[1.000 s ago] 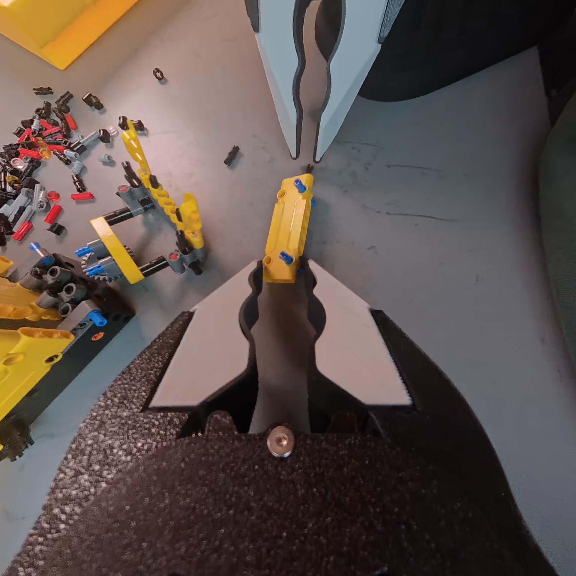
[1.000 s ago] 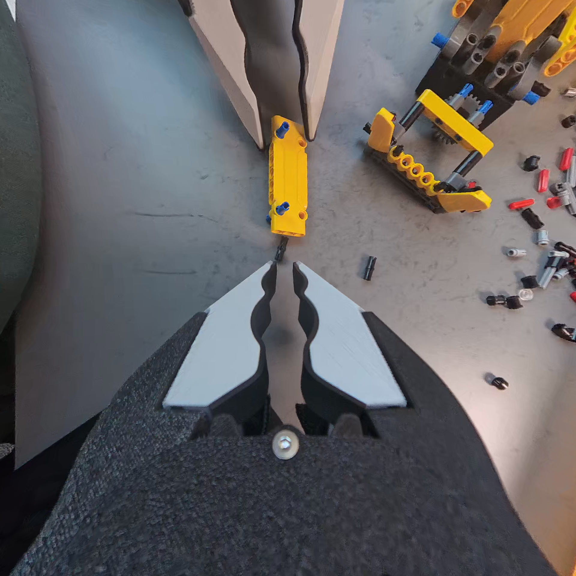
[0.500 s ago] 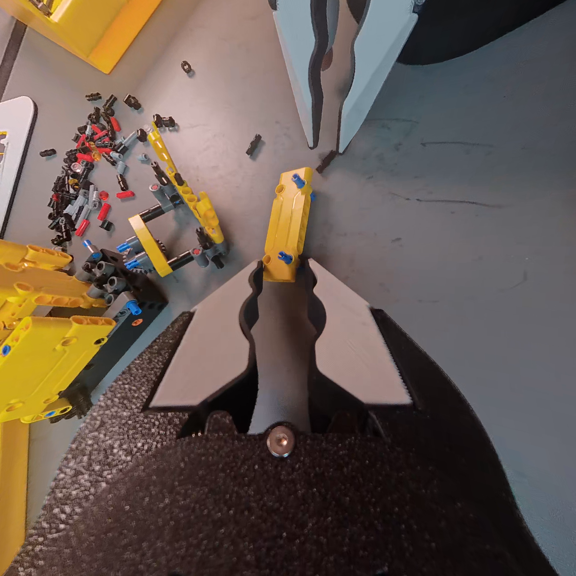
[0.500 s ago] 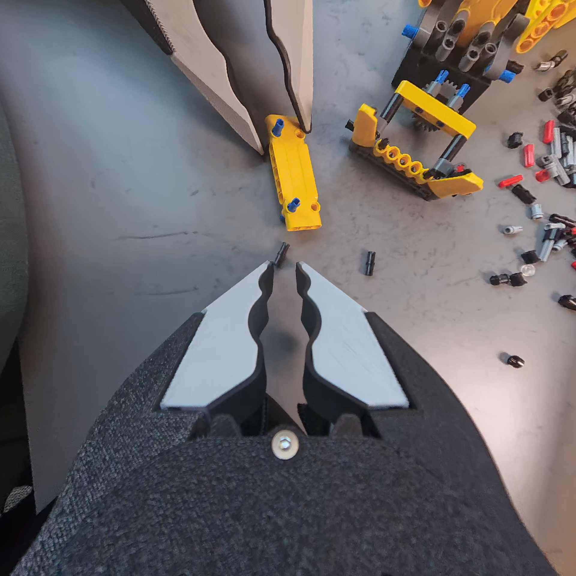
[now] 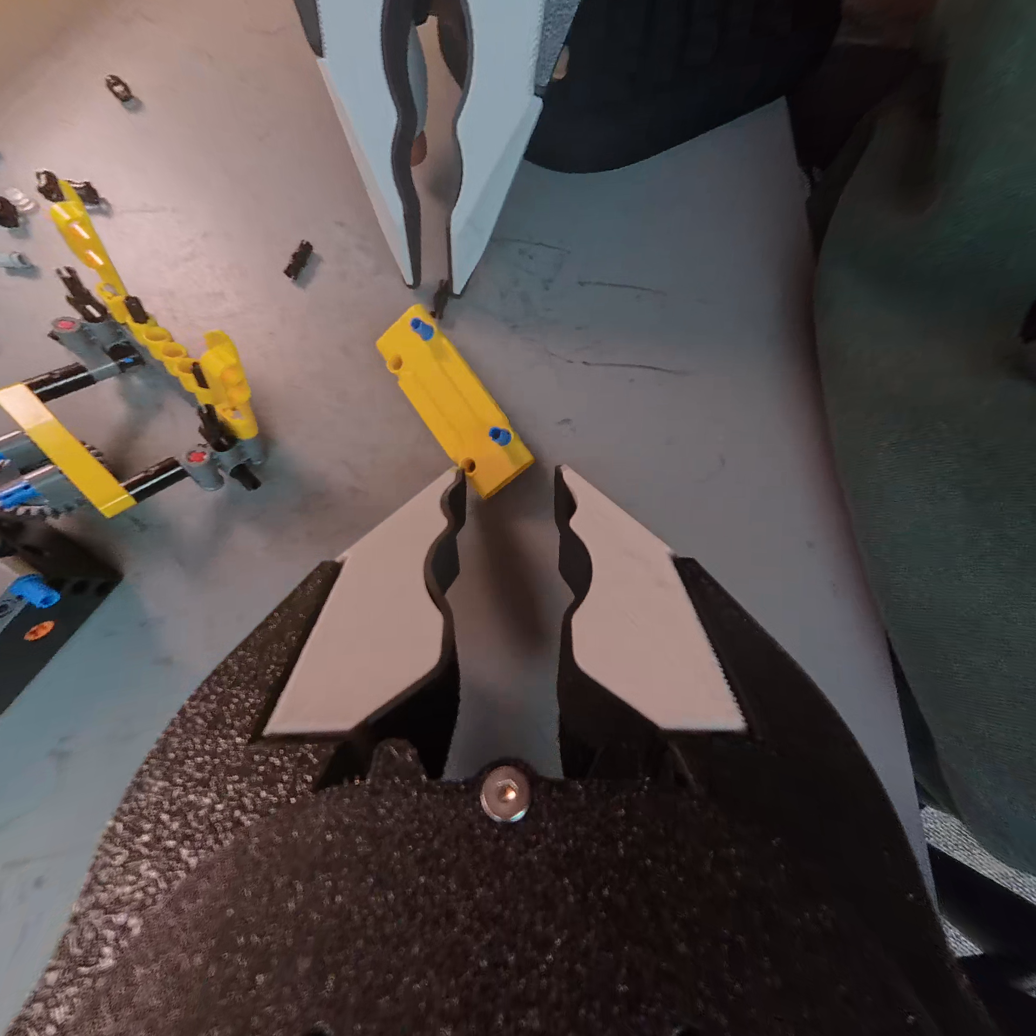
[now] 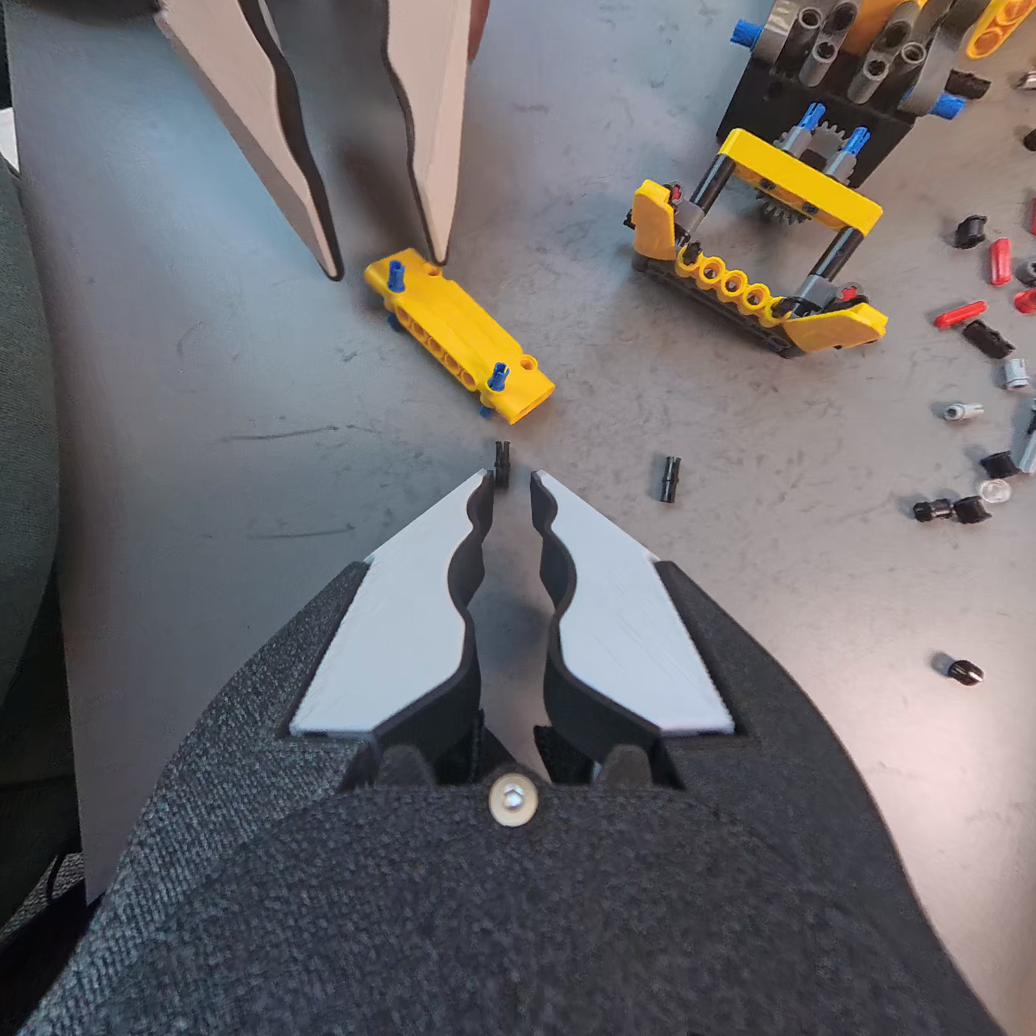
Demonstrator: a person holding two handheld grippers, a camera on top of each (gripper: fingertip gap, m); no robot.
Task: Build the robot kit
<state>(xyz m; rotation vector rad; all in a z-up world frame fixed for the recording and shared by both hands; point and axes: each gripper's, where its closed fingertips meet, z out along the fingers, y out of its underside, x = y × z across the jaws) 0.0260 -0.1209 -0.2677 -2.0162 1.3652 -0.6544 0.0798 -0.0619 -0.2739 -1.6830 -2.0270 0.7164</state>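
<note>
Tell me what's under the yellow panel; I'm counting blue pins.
Blue pin ends poke out beneath the yellow panel along its side; it lies on the grey table. Its underside is hidden.

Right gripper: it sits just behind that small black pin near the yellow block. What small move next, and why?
Probably ease the right gripper forward a touch and close. The black pin lies on the table at the tips of its narrowly open fingers, not yet gripped. The yellow block lies free just beyond, and the left gripper is open at its far end, so a short advance seems enough.
</note>
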